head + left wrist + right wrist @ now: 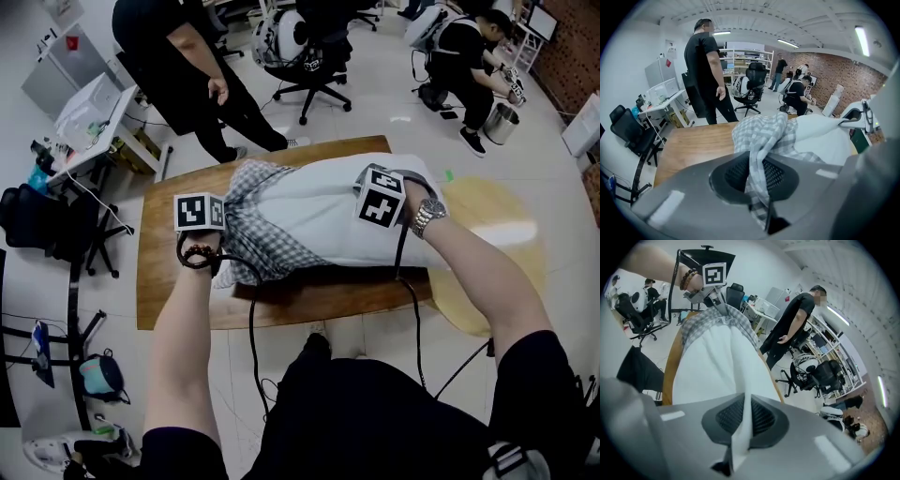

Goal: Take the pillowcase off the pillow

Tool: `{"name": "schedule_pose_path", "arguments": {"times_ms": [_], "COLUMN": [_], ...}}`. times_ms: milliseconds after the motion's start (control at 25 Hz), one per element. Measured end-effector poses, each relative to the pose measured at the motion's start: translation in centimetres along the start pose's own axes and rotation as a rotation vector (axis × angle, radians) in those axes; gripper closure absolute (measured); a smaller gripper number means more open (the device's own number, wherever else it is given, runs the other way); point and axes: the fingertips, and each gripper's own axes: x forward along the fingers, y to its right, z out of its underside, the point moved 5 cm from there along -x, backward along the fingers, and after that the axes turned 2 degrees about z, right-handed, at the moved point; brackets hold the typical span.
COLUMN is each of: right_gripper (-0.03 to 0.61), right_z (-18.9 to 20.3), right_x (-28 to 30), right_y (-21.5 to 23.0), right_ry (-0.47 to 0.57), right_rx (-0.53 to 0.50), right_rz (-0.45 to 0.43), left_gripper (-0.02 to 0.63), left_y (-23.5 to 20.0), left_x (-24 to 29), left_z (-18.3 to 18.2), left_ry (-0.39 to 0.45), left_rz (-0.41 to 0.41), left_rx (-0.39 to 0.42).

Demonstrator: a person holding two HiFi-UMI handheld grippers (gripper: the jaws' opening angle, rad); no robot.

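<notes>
This is an open workroom, something between a lab and an office. Black swivel office chairs (pixel 314 56) stand on a white tiled floor (pixel 239 375). There are white metal shelves (pixel 740 58), a cluttered white desk (pixel 94 111), long ceiling tube lamps (pixel 862 40) and a red brick wall (pixel 834 75).

Pillowcase (pixel 255 225): grey-white check. Pillow (pixel 319 214): plain white. Tabletop (pixel 169 281): brown wood grain. Left claw (pixel 757 176), right claw (pixel 746 416): grey shell, black mesh lining. Marker cubes (pixel 199 212): black-white squares. Floor (pixel 375 89): pale grey tile.
</notes>
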Motion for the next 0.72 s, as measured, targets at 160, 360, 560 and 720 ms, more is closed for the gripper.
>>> {"name": "schedule_pose_path", "arguments": {"times_ms": [160, 360, 560, 720], "right_gripper": [0.568, 0.568, 0.568, 0.560], "right_z": [0.9, 1.6, 1.4, 0.3], "right_x": [-0.1, 0.1, 0.9, 1.9], "right_y": [0.0, 0.5, -0.2, -1.0], "right_ry": [-0.005, -0.006, -0.003, 0.026], "right_rx": [0.016, 0.037, 0.055, 0.030], "right_rz": [0.002, 0.006, -0.009, -0.023], "left_gripper": [0.580, 0.577, 0.578, 0.576], "left_y": [-0.7, -1.5, -1.7, -0.4], "left_x": [-0.3, -0.3, 0.1, 0.9], "left_z": [0.7, 1.1, 1.6, 1.6], "left_ry": [0.011, 0.012, 0.007, 0.014], "left_rz": [-0.008, -0.012, -0.012, 0.021], "left_rx": [-0.019, -0.045, -0.038, -0.012]}}
